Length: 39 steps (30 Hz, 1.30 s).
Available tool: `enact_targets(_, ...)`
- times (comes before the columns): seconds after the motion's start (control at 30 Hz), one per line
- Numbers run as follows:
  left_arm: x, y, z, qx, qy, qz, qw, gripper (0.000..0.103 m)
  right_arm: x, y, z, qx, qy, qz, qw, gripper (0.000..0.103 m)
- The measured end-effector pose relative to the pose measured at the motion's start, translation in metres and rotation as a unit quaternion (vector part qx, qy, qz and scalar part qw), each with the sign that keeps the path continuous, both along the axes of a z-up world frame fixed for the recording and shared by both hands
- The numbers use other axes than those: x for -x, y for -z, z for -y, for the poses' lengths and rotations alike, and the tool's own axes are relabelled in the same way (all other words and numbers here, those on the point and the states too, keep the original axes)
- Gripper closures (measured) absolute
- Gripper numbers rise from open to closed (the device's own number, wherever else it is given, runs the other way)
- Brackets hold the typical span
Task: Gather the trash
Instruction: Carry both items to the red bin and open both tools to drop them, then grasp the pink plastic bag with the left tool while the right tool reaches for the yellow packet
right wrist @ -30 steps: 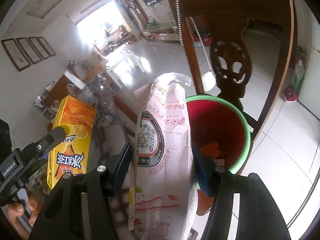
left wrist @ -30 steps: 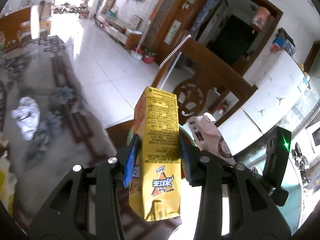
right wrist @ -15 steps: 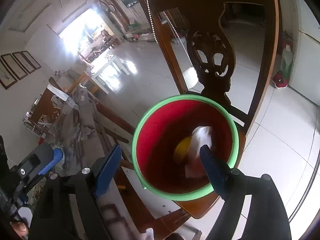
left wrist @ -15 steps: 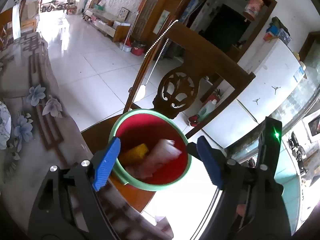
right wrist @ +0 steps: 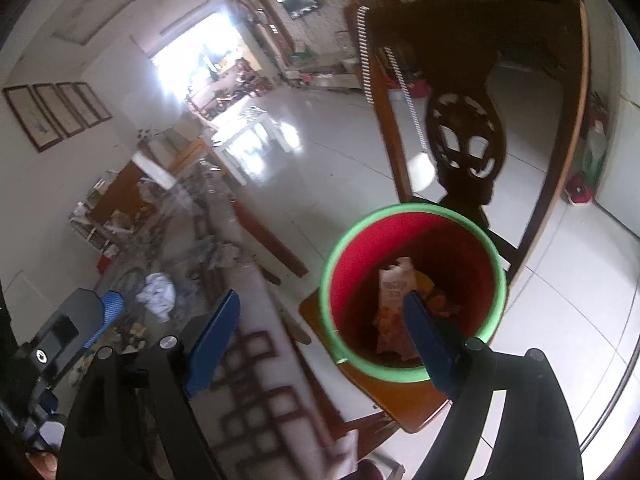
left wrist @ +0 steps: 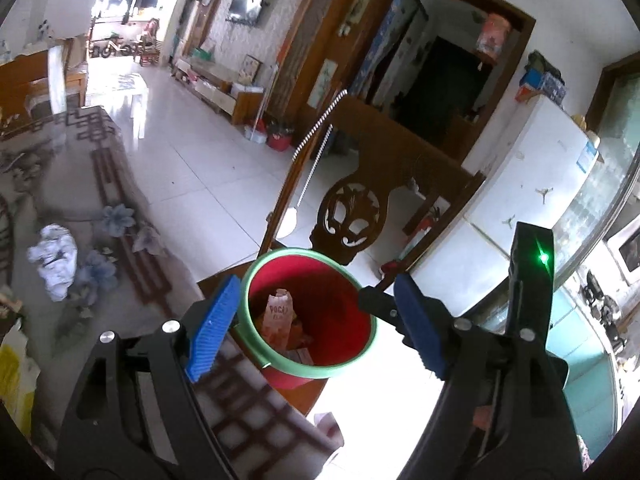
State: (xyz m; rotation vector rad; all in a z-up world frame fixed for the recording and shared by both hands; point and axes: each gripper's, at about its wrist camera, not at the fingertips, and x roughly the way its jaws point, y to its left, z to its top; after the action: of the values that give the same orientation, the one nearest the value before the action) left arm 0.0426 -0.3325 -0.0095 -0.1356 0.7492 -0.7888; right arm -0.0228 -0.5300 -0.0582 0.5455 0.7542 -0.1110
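A red bin with a green rim stands on a wooden chair seat beside the table. Inside it lie a pale pink snack bag and orange-yellow packaging. My left gripper is open and empty, its blue pads spread above the bin. My right gripper is open and empty too, above the bin's near left side. A crumpled white tissue lies on the table.
The carved wooden chair back rises behind the bin. The patterned table runs left, with clutter at its near left edge. A white fridge stands at the right. Tiled floor lies beyond.
Both grippers opened and dropped the yellow carton and the pink snack bag into the bin. Both have since drawn back a little from the bin.
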Motion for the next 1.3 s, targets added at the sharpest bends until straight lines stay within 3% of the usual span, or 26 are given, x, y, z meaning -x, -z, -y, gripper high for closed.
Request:
enact_targets(0.27, 0.026, -0.003, -0.072, 0.021, -0.054, -0.003, 0.9983, 0.022, 0.0, -0.029, -0.059, -0.003, -0.061, 0.026, 0.998, 0.018)
enact_targets(0.57, 0.055, 0.034, -0.191, -0.02, -0.154, -0.046, 0.9868, 0.022, -0.011, -0.027, -0.144, 0.007, -0.144, 0.028, 0.989, 0.016)
enact_targets(0.73, 0.069, 0.044, -0.253, -0.056, -0.202, -0.054, 0.9764, 0.021, -0.013, -0.023, -0.153, 0.007, -0.14, 0.02, 0.99, 0.016)
enact_targets(0.9, 0.076, 0.063, -0.277, -0.101, -0.2, -0.069, 0.972, 0.021, -0.014, -0.022, -0.165, 0.034, -0.15, 0.005, 0.988, 0.016)
enact_targets(1.1, 0.072, 0.097, -0.261, -0.163, -0.162, -0.086, 0.9694, 0.021, -0.019, -0.017, -0.168, 0.036, -0.155, -0.014, 0.987, 0.016)
enact_targets(1.13, 0.071, 0.103, -0.256, -0.183, -0.157, -0.088, 0.9665, 0.027, -0.019, -0.016, -0.167, 0.035, -0.154, -0.015, 0.987, 0.016)
enact_targets(1.17, 0.07, 0.108, -0.253, -0.198, -0.152, -0.092, 0.9639, 0.044, -0.019, -0.016, -0.166, 0.034, -0.154, -0.016, 0.987, 0.016)
enact_targets(1.2, 0.07, 0.112, -0.253, -0.203, -0.15, -0.097, 0.9628, 0.053, -0.019, -0.016, -0.166, 0.034, -0.155, -0.016, 0.987, 0.016)
enact_targets(1.3, 0.07, 0.114, -0.257, -0.189, -0.157, -0.113, 0.9628, 0.074, -0.02, -0.014, -0.163, 0.025, -0.153, -0.018, 0.988, 0.016)
